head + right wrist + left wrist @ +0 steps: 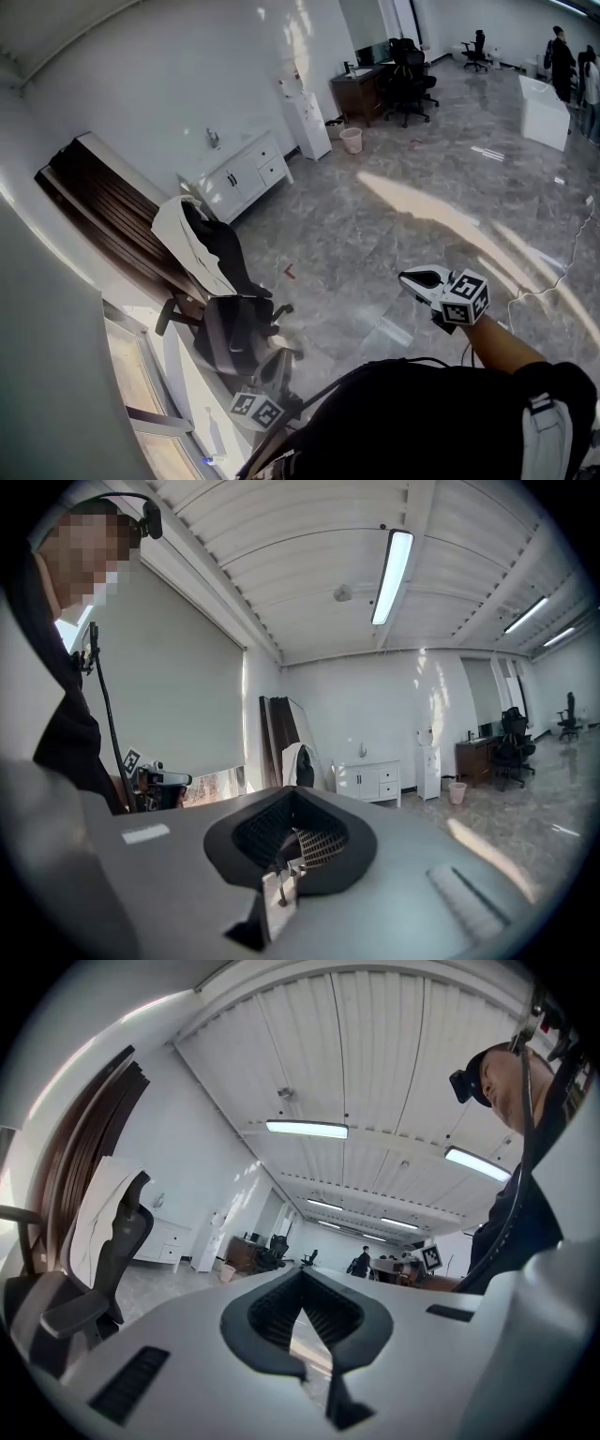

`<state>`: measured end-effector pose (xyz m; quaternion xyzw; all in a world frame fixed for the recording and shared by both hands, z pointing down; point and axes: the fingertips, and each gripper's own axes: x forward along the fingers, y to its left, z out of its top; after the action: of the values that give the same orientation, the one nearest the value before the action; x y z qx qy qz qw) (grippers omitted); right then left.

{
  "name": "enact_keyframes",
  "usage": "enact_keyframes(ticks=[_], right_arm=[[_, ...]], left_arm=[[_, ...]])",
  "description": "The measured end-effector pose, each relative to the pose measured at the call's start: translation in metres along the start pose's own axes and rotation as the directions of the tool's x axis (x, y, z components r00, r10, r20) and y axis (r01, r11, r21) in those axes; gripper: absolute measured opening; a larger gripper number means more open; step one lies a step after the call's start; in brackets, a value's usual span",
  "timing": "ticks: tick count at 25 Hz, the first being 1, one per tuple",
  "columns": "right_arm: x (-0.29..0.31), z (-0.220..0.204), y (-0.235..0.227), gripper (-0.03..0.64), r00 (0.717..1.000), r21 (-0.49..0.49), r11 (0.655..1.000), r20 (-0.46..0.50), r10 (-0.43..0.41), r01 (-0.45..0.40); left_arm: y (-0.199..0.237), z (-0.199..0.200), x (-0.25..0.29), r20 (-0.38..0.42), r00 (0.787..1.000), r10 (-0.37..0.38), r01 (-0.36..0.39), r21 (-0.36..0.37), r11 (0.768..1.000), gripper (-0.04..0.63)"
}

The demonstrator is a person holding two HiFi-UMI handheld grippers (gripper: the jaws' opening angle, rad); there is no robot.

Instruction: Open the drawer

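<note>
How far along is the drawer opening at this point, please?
Nothing looks done yet: the distant white cabinet has its drawers flush. Nothing is in hand: the left claw and right claw are both shut and empty, far from it. Left to do: reaching one of the drawers, gripping it, pulling it out.

The white plastic left gripper with dark ribbed pads (302,1277) points level, its jaws pressed together with nothing between them. The matching white right gripper (292,797) extends ahead of a bare forearm (506,349), its jaws likewise together and empty.
</note>
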<state>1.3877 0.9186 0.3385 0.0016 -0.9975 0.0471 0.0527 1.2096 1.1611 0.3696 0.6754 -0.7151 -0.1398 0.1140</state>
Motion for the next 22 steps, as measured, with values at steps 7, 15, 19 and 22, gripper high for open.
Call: enact_keyframes(ticks=[7,15,19,22], right_arm=[[-0.012,0.017,-0.103,0.002,0.999,-0.016,0.999,0.017,0.038,-0.038],[-0.025,-0.001,-0.192,0.002,1.0,0.034,0.999,-0.005,-0.011,0.011],[-0.011,-0.007,-0.212,0.002,0.999,0.034,0.999,-0.014,-0.032,0.032],[0.008,-0.008,-0.219,0.002,0.998,0.043,0.997,-0.021,-0.064,0.065]], left_arm=[[-0.027,-0.006,0.109,0.012,1.0,0.006,-0.006,-0.005,1.0,0.002],[-0.041,-0.023,0.2,-0.041,0.999,-0.035,0.034,-0.01,0.999,0.002],[-0.019,-0.021,0.224,-0.054,0.997,-0.048,0.048,-0.008,0.999,0.002],[0.006,-0.016,0.238,-0.056,0.995,-0.078,0.076,-0.021,0.997,0.002]])
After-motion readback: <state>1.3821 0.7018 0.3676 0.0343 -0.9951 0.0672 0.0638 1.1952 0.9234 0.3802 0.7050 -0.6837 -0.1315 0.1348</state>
